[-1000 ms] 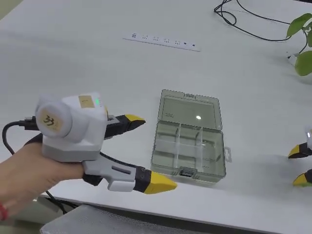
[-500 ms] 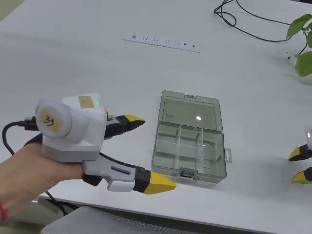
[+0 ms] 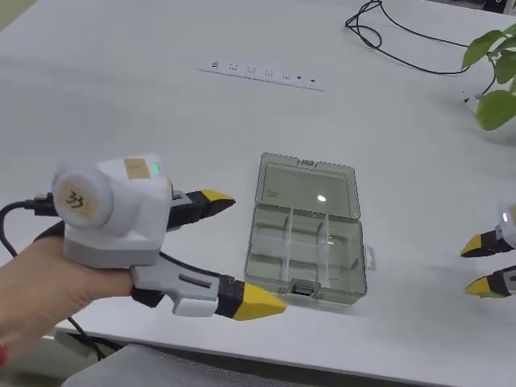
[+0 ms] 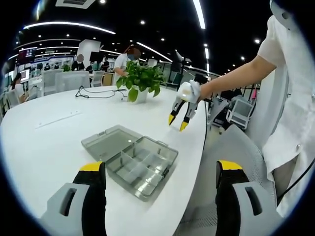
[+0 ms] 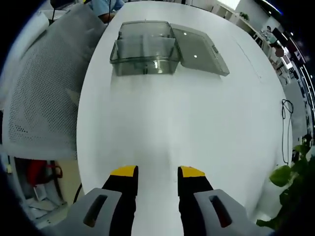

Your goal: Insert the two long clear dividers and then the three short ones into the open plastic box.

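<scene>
Clear dividers (image 3: 289, 234) appear seated in the smoky plastic box (image 3: 302, 189) at frame centre. The left gripper (image 3: 239, 250) is spread wide and the right gripper (image 3: 477, 266) slightly parted, both empty. Only withdrawal seems called for.

Bare table (image 3: 121, 97) around box (image 3: 306, 189); plant (image 3: 492, 81) far right

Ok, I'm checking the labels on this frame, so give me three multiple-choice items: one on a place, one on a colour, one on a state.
1. Where does the plastic box sit?
A) between the left gripper and the right gripper
B) left of both
C) right of both

2. What colour are the fingertips?
A) red
B) yellow
C) blue

3. How is the lid?
A) shut
B) taken off
C) open, laid back flat

Answers:
1 A: the head view shows a gripper on each side of the box.
2 B: all four tips are yellow.
3 C: the lid lies flat behind the tray, still joined to it.
</scene>
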Action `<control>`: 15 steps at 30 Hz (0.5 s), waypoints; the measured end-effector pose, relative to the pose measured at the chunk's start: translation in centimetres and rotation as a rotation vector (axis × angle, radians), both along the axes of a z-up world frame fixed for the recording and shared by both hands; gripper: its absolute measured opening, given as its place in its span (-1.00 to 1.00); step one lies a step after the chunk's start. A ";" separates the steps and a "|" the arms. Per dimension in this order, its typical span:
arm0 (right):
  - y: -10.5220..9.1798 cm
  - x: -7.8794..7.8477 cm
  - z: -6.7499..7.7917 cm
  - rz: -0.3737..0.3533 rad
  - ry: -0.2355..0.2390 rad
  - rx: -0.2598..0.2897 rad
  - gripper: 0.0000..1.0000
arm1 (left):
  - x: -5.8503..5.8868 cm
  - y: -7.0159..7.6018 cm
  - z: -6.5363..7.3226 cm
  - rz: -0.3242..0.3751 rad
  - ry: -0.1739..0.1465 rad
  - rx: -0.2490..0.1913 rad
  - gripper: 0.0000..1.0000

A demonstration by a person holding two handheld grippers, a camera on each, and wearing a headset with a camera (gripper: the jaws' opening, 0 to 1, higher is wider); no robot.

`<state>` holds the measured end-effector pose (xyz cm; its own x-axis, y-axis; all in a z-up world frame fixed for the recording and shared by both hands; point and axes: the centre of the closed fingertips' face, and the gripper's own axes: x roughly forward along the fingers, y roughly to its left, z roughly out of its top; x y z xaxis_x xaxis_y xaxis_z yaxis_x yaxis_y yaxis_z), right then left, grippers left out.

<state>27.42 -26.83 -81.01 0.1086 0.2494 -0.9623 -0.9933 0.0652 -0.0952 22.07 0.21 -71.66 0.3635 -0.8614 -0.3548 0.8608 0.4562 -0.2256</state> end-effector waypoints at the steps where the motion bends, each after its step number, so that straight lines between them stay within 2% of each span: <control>1: 0.3 0.1 0.3 0.000 -0.007 0.006 -0.34 | 0.0 0.0 0.1 0.001 0.000 0.000 0.90; 4: 1.5 0.3 1.7 0.000 -0.034 0.032 -0.35 | 0.1 0.0 0.3 0.000 -0.005 -0.001 0.89; 6: 1.6 0.5 1.8 -0.002 -0.051 0.054 -0.35 | 0.3 0.0 0.5 0.003 -0.007 -0.007 0.89; 9: 3.3 0.4 3.7 0.001 -0.076 0.084 -0.35 | 0.4 -0.2 1.0 0.005 -0.007 -0.016 0.89; 15: 5.9 0.1 6.4 0.014 -0.117 0.129 -0.35 | 1.0 -0.5 1.9 0.018 -0.002 -0.047 0.87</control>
